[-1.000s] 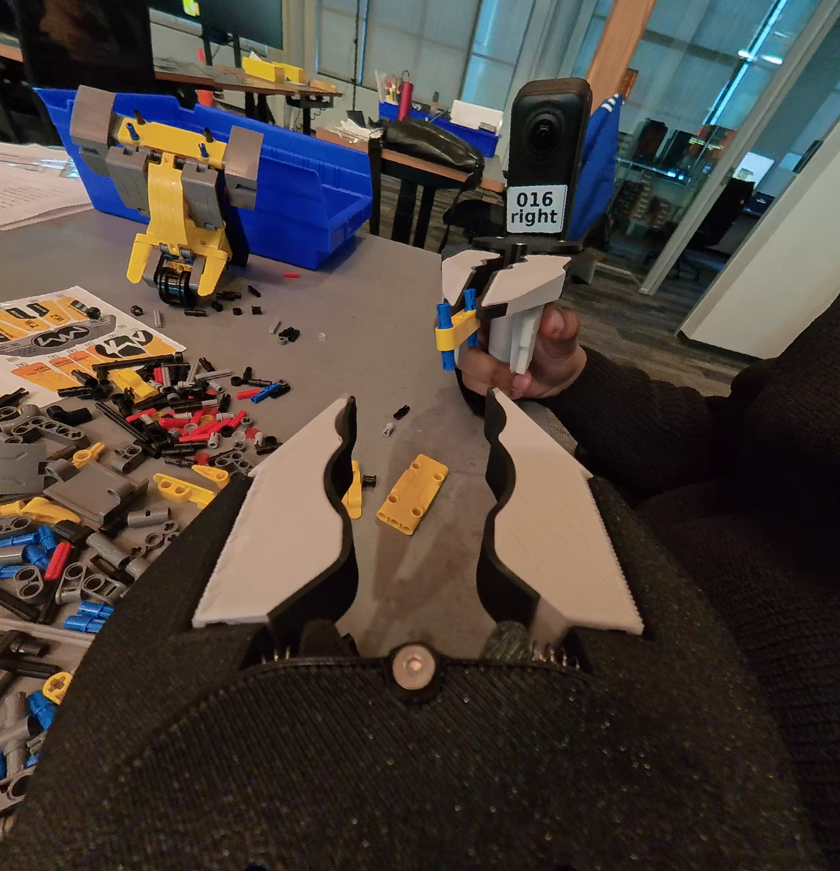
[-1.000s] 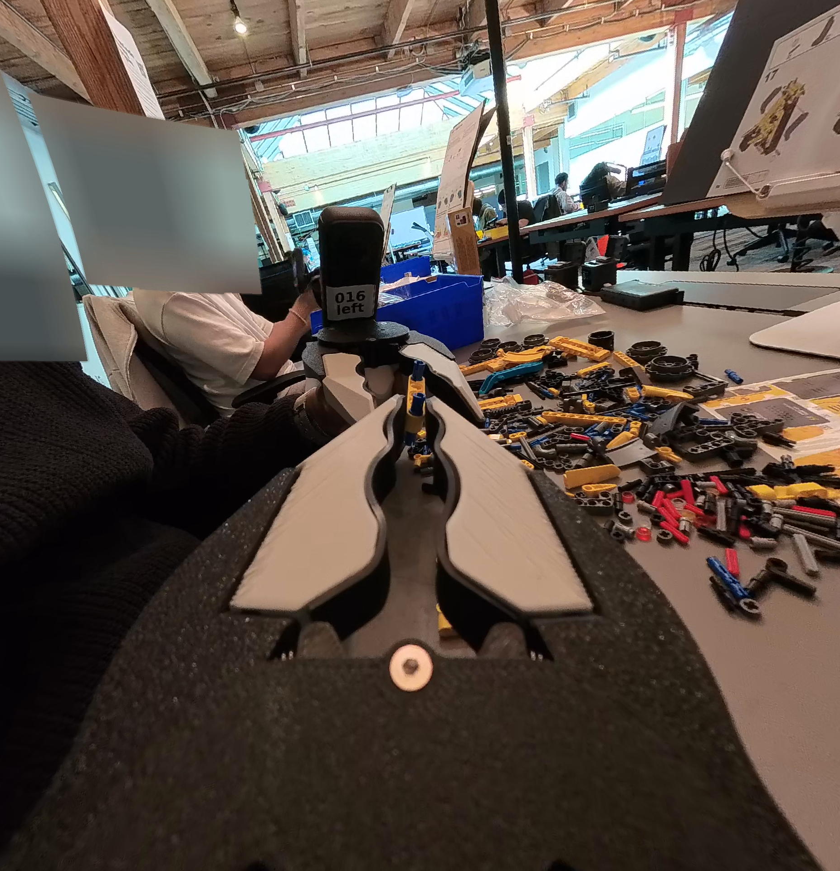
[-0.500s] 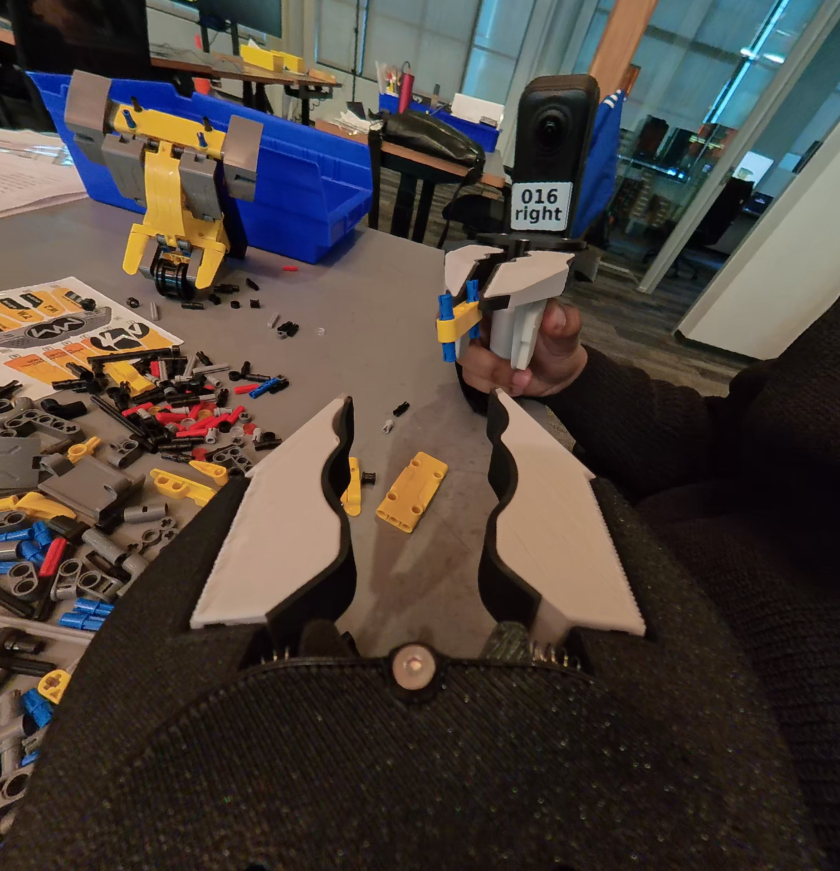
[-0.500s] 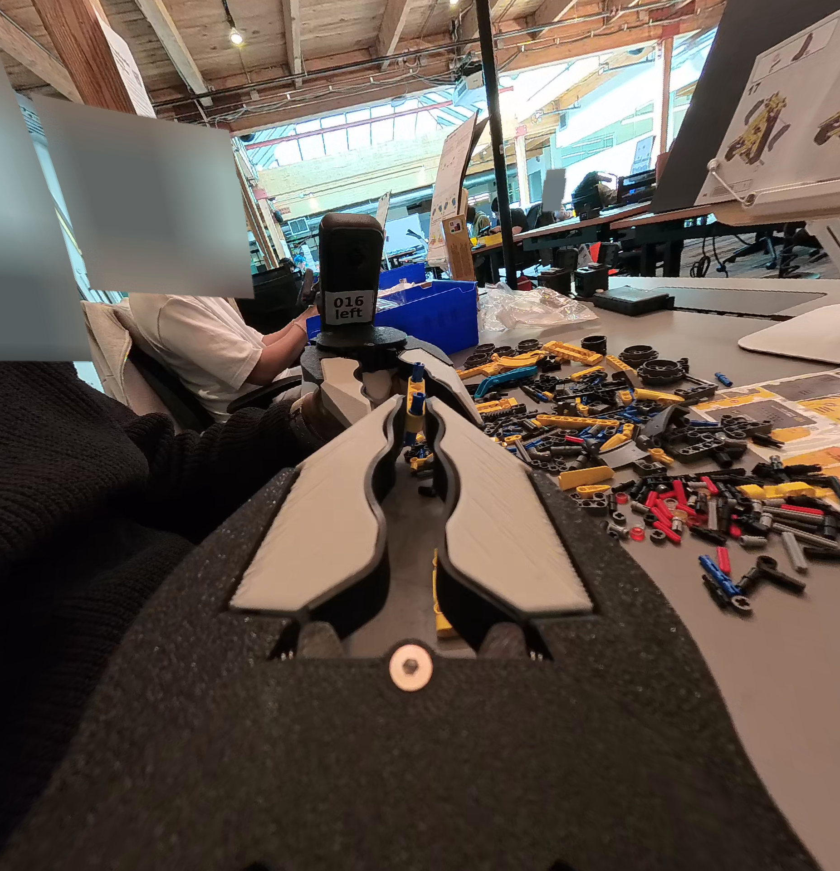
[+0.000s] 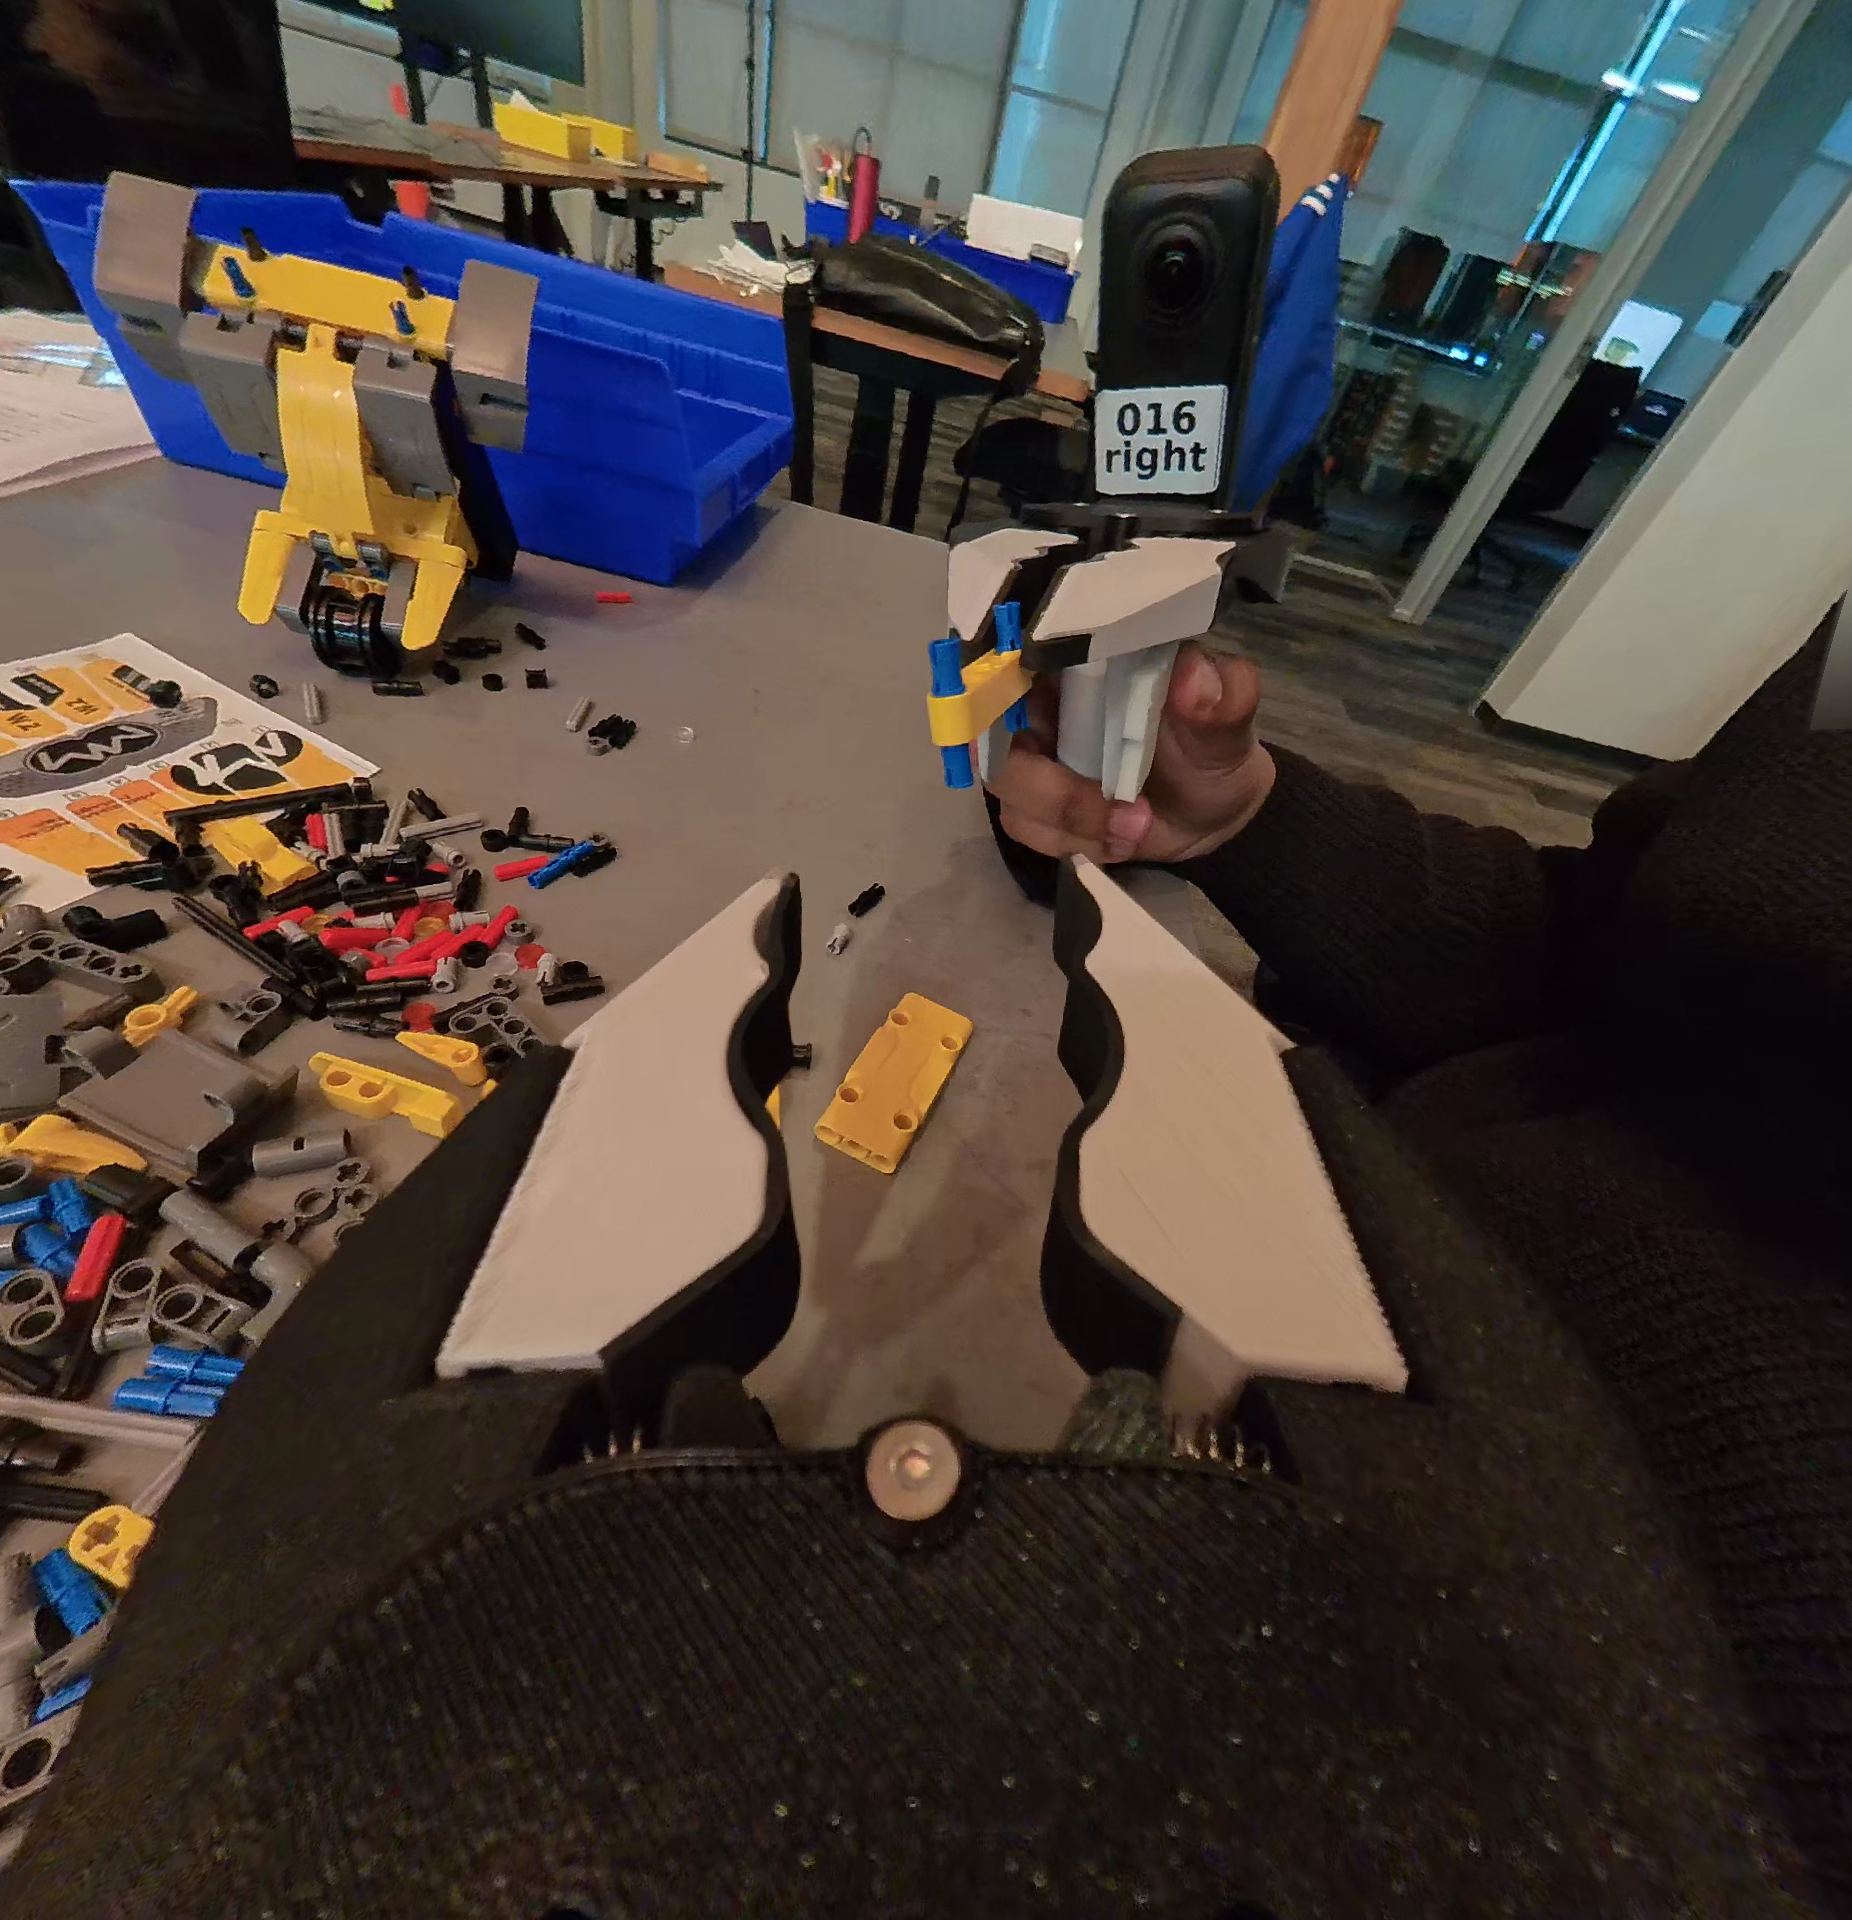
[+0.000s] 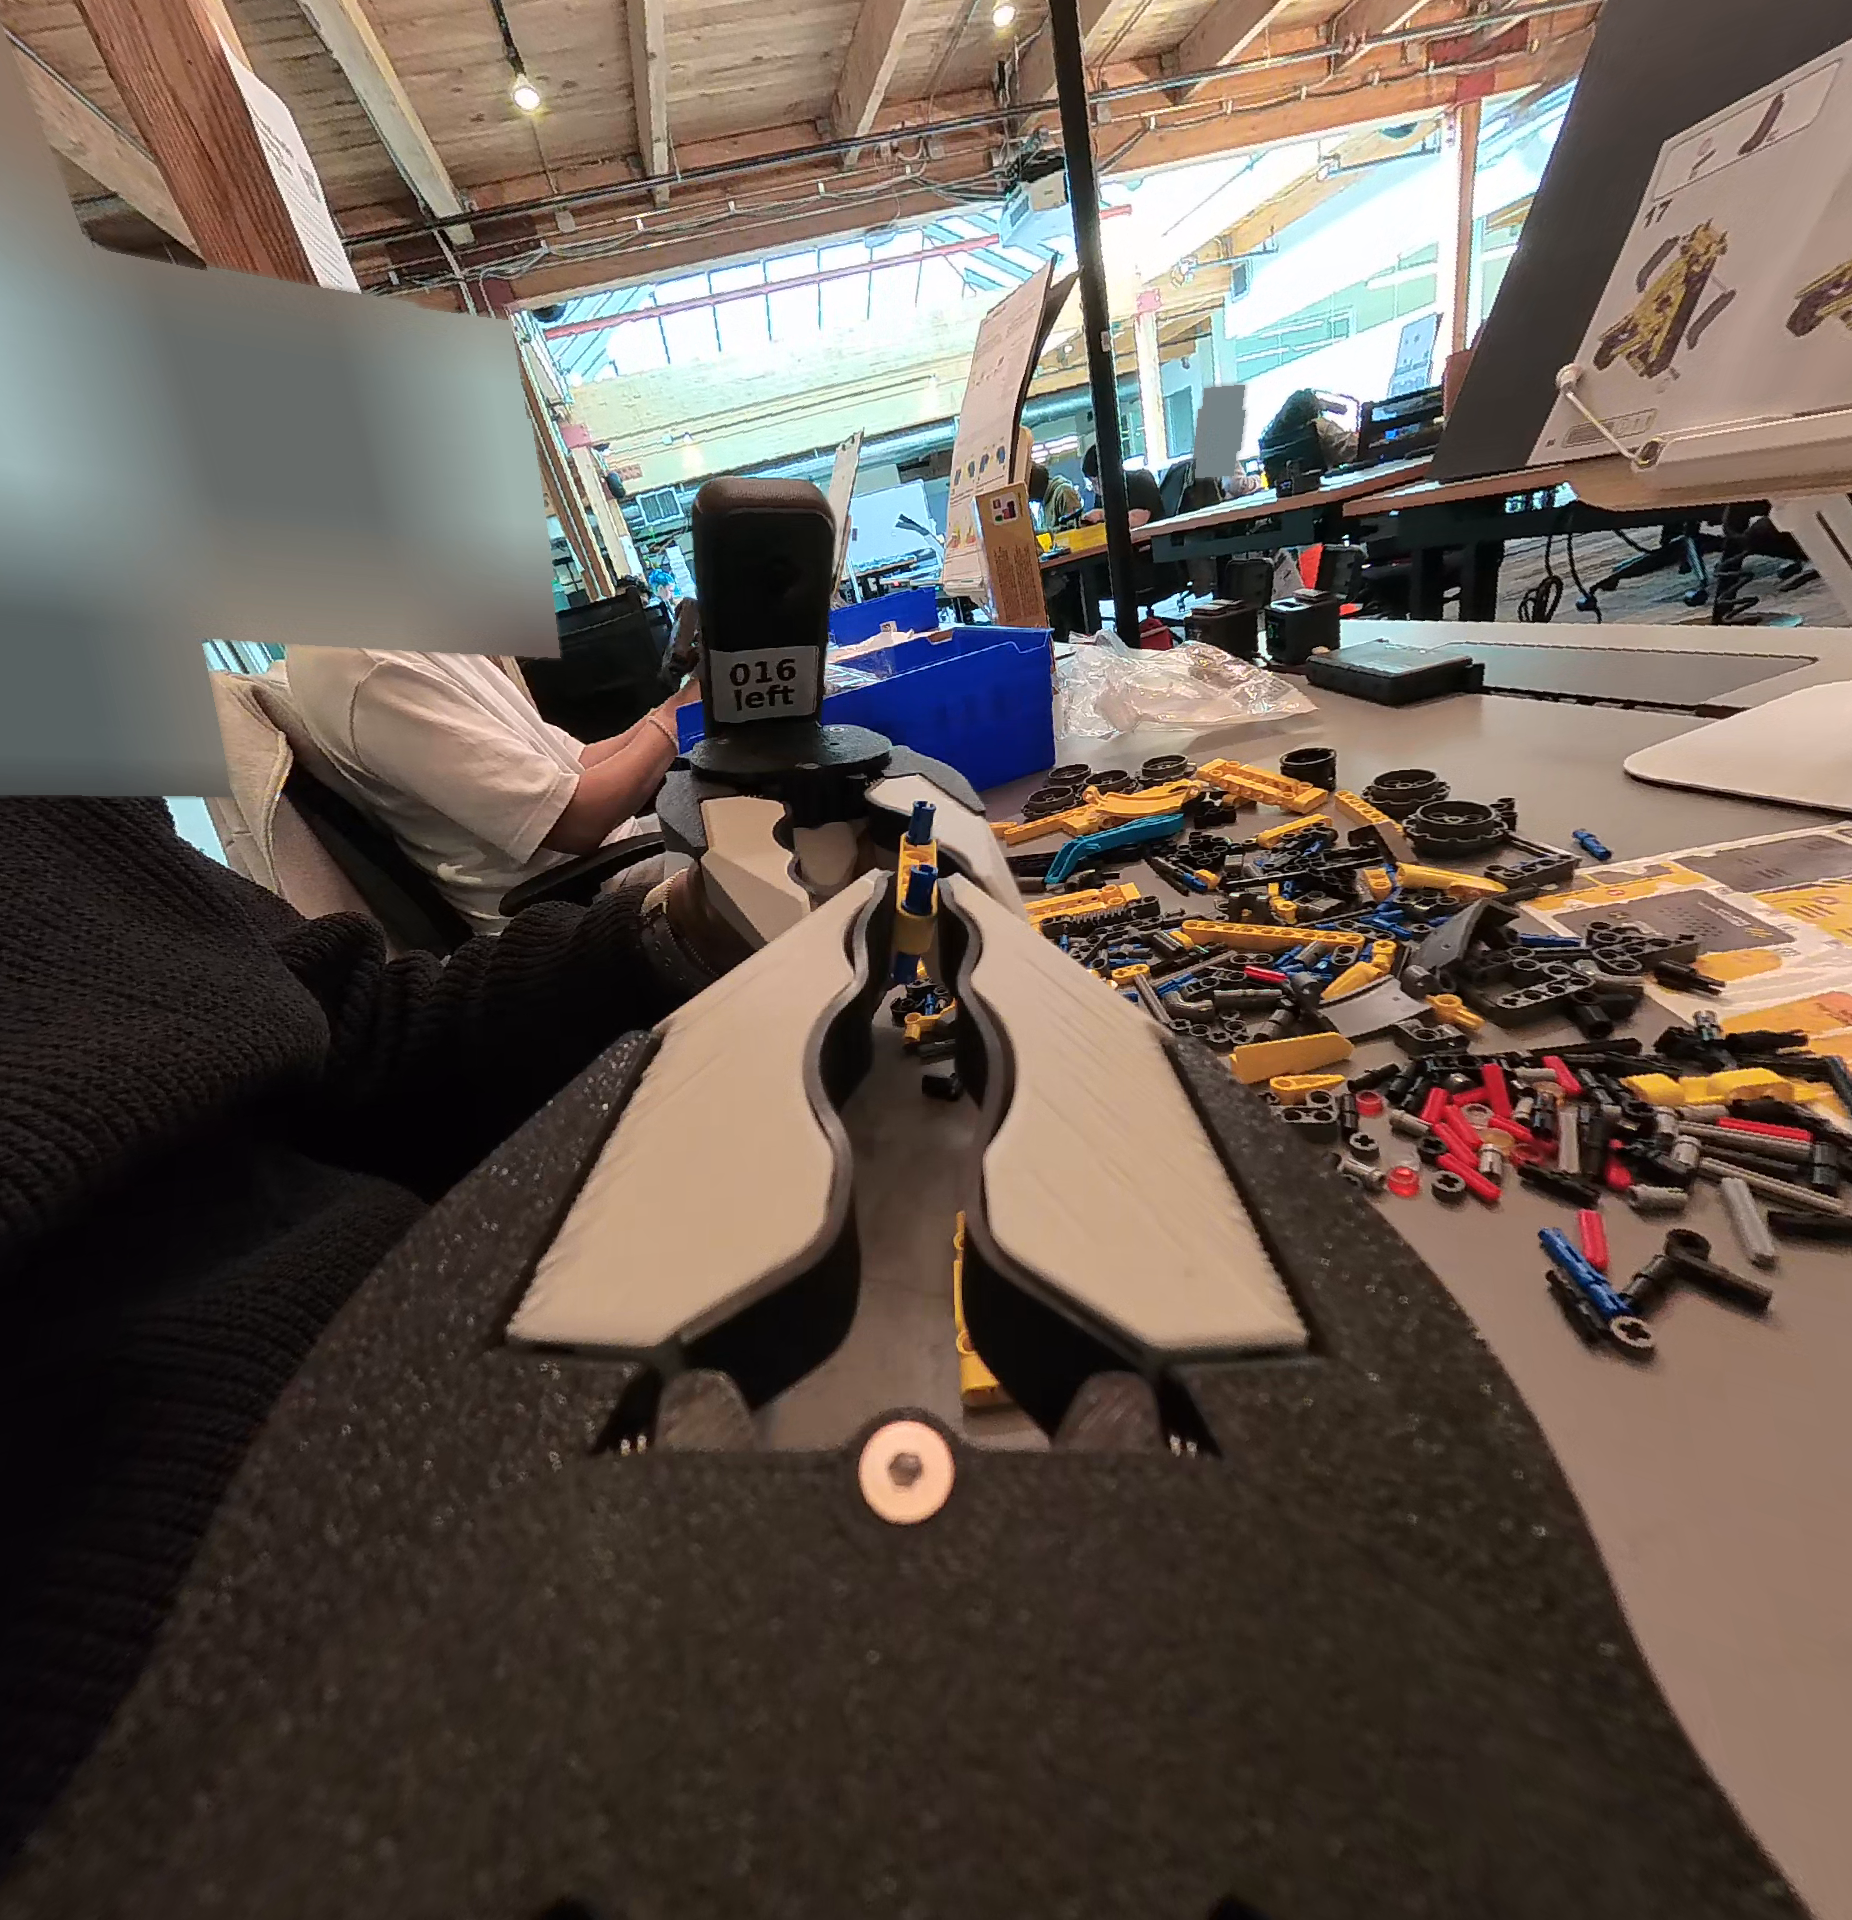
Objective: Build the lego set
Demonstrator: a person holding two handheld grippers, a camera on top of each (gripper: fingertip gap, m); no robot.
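- Small yellow beam with blue pins [image 5: 969, 694] was pinched between the tips of the right gripper [image 6: 914, 914], held up off the table, one blue pin standing above the fingertips, another hanging below.
- Judged light and rigid: hard plastic, smooth sides, apt to twist or pop out of a tip pinch if pushed off-axis. Best held across the flat yellow faces, leaving the pins free for mating.
- Right gripper nearly closed, only the beam's thickness between its fingers; a hand [image 5: 1130, 769] gripped its handle.
- Left gripper [image 5: 927, 914] spread wide and empty, hovering low over the table [image 5: 776, 665].
- Yellow flat panel [image 5: 894, 1081] lay on the table between the left gripper's fingers, touching neither. Likely the next pickup, though that is a guess; thin and flat, so it would want a grip across its long edges.
- Small black pin [image 5: 866, 900] and a grey one lay just beyond the panel.
- Loose parts pile [image 5: 278, 987] (red, black, grey, blue, yellow) spread to the left, partly over a sticker sheet [image 5: 122, 748].
- Partly built yellow and grey model [image 5: 319, 416] leaned against a blue bin [image 5: 641, 416] at the far side, well apart from both grippers.
- Instruction booklet [image 6: 1753, 260] stood propped on a stand.
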